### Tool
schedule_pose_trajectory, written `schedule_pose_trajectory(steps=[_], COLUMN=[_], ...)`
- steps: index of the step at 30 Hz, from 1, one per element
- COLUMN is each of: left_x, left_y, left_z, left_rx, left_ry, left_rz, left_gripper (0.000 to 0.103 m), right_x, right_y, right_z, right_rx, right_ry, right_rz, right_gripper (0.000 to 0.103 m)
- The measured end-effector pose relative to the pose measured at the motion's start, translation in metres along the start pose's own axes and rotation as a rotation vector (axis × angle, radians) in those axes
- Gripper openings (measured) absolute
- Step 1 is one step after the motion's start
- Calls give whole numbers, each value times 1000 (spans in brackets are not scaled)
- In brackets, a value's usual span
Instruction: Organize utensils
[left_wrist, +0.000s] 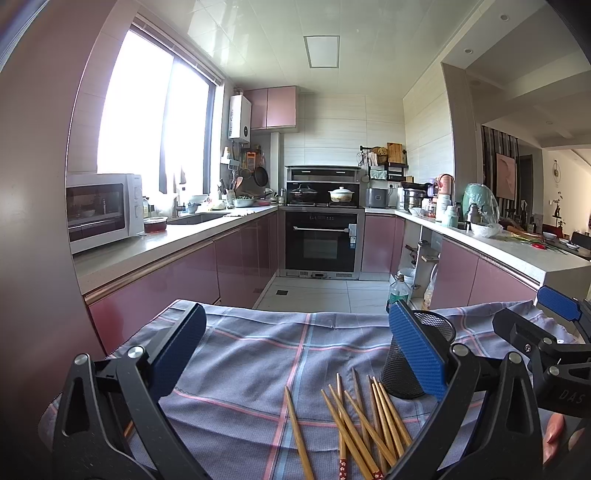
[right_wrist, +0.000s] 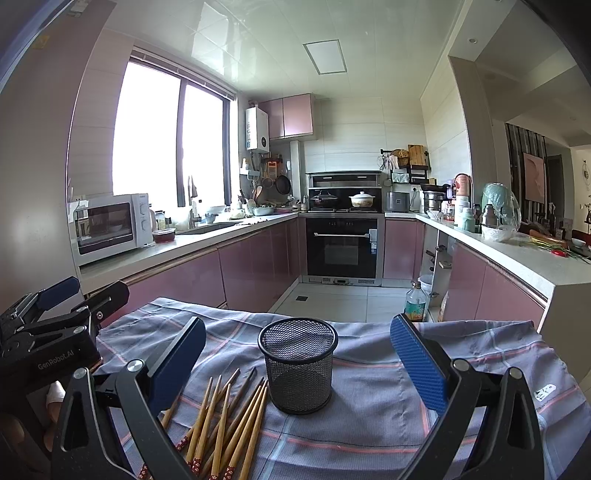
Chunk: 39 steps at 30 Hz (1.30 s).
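Several wooden chopsticks with red patterned ends lie in a loose pile on a grey-blue plaid cloth. A black mesh cup stands upright just right of them, half hidden by my left gripper's right finger. My left gripper is open above the cloth, empty, with the chopsticks just below its gap. In the right wrist view the mesh cup stands centred between the pads of my open, empty right gripper, and the chopsticks lie to its left. Each gripper shows in the other's view: right gripper, left gripper.
The cloth-covered table ends at its far edge, with tiled floor beyond. Pink-fronted counters run along both sides, with a white microwave on the left one. A black oven stands at the back. A bottle sits on the floor at right.
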<state>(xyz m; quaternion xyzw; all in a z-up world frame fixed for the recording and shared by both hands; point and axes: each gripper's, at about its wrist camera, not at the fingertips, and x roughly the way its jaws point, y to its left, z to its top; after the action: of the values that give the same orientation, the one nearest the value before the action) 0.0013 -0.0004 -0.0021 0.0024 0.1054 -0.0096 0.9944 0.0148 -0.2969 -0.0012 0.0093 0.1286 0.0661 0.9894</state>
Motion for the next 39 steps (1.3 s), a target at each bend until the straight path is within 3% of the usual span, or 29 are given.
schedule_pose_trajectory(steps=[39], left_x=[2], left_y=[0], left_z=[-1], left_rx=[1], left_ry=[7], left_rz=[-7], left_gripper=[98], right_x=[1], right_y=[-4], right_z=[1], right_rx=[6], right_ry=[4], right_rz=[4], right_gripper=[97])
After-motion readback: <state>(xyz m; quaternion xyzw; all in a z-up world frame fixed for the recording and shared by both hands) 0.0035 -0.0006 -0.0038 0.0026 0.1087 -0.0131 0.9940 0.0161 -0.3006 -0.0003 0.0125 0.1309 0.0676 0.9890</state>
